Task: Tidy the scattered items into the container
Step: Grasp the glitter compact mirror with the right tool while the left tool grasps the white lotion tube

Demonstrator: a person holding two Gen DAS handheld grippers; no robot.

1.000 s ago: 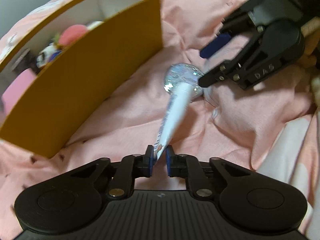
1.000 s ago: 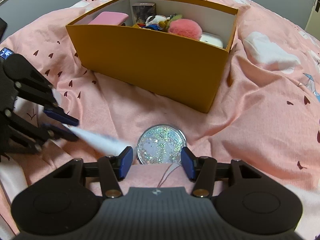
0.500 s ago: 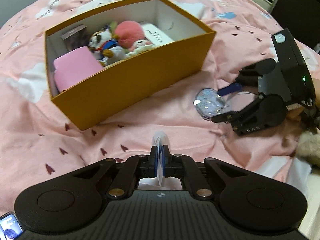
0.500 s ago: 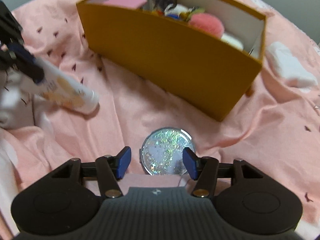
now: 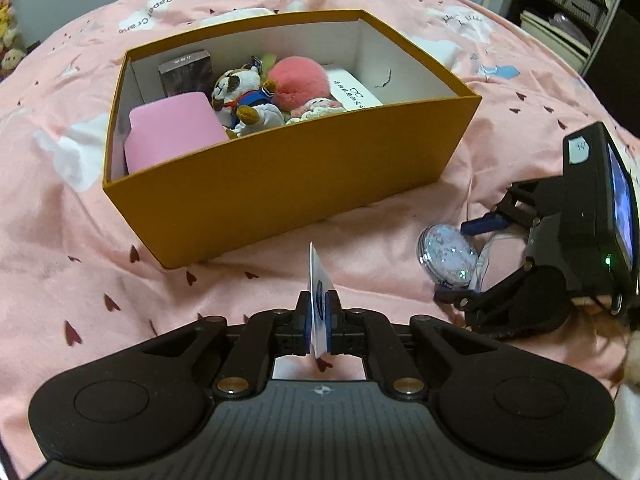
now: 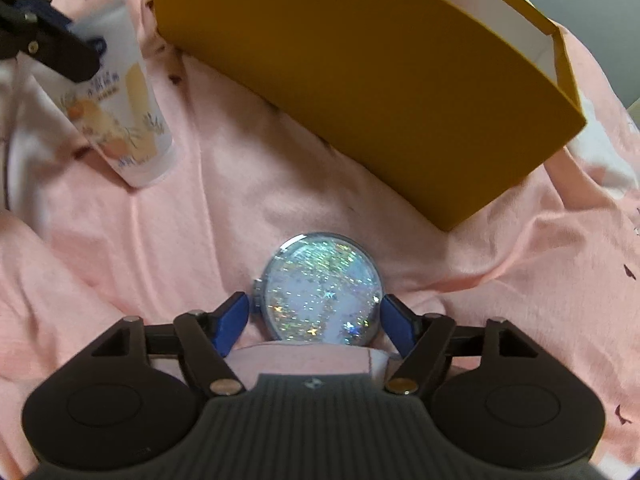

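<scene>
Left gripper (image 5: 318,316) clamps the white squeeze tube (image 6: 120,112) – next, over the mustard cardboard box (image 5: 280,184); right gripper (image 6: 316,322), jaws opening, straddles the round glittery compact (image 6: 320,288) – closing needed.

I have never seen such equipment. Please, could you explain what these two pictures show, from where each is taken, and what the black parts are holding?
No robot is here. A person holds a black two-finger tool in each hand, and each tool has a camera that looks along its fingers. So each picture is taken from one tool, whose black body fills the bottom edge.

In the left tool's view, the left tool is shut on the flat end of a white tube. Ahead on the pink bedcover stands a yellow box that already holds soft toys and other small things.

In the right tool's view, the right tool is low over a round glitter disc. Its jaws are opening, one on each side of the disc, not yet gripping it.
</scene>
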